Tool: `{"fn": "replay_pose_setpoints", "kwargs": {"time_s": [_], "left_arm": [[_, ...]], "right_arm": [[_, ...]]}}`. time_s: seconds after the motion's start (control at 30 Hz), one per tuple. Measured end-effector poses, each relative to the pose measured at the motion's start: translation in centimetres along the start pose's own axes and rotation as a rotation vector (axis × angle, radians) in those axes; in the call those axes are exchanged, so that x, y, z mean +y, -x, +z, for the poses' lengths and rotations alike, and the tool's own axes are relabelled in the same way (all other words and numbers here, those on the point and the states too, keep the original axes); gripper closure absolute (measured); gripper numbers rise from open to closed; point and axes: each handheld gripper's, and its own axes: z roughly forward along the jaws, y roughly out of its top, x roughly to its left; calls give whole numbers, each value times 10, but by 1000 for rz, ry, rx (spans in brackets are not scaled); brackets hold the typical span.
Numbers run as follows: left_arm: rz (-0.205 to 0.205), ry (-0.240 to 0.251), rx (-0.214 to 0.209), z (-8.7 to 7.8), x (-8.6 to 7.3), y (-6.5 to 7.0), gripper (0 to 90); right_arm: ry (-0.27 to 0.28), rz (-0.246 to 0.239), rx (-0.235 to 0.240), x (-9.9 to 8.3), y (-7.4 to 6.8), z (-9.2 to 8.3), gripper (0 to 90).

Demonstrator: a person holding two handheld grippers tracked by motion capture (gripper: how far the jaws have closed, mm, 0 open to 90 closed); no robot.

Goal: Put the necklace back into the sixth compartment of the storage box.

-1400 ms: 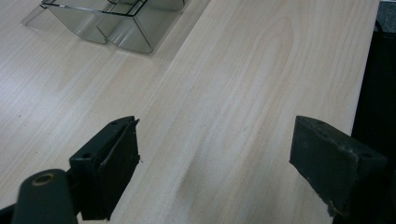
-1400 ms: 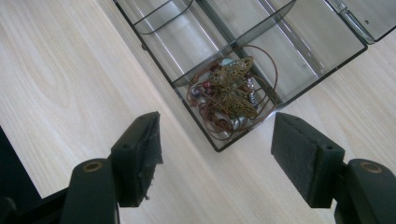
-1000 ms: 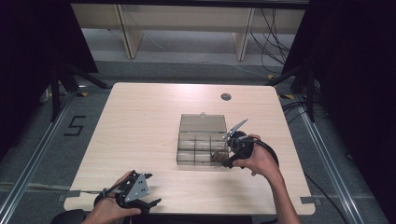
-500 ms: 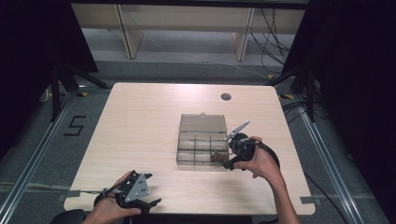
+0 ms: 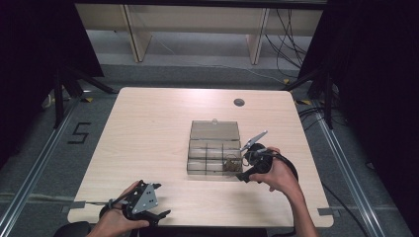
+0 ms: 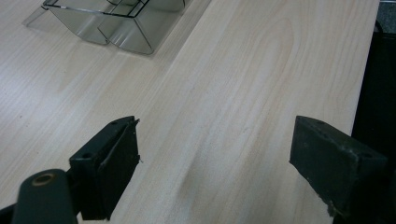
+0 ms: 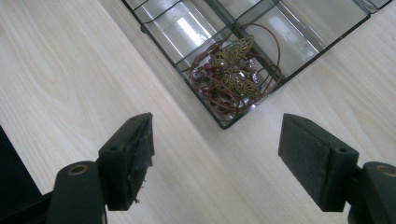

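High view: pale wood surface [image 5: 148, 138] on grey floor [image 5: 44, 163], dark curtains [image 5: 375, 98] at three o'clock (shelving beyond); left tongs [image 5: 160, 215] and right tongs [image 7: 215, 154] gape empty, the right having just widened.

A black "5" [image 5: 81, 133] is marked on the grey floor [image 5: 44, 163], well off beyond the left gripper's [image 5: 157, 201] fingers; nothing else is readable.

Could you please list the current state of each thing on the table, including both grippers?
Clear compartment box: lid open, tilted back.
Butterfly necklace: coiled in the box's near-right corner compartment.
Right gripper: jaws open, just widened, nothing between them.
Left gripper: open, empty, over bare table.
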Motion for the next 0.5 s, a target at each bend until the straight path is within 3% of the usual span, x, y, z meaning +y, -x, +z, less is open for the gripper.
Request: {"fn": "replay_pose_setpoints", "kwargs": {"time_s": [0.37,0.4,0.5], "left_arm": [[0,11,-1,1,0,0,150],[0,11,-1,1,0,0,150],[1,11,-1,1,0,0,150]], "right_arm": [[4,-2,-6,-7,-1,-1,260],[-14,36,-16,-8,-3,-3,259],[4,4,-13,-10,-2,-2,258]]}}
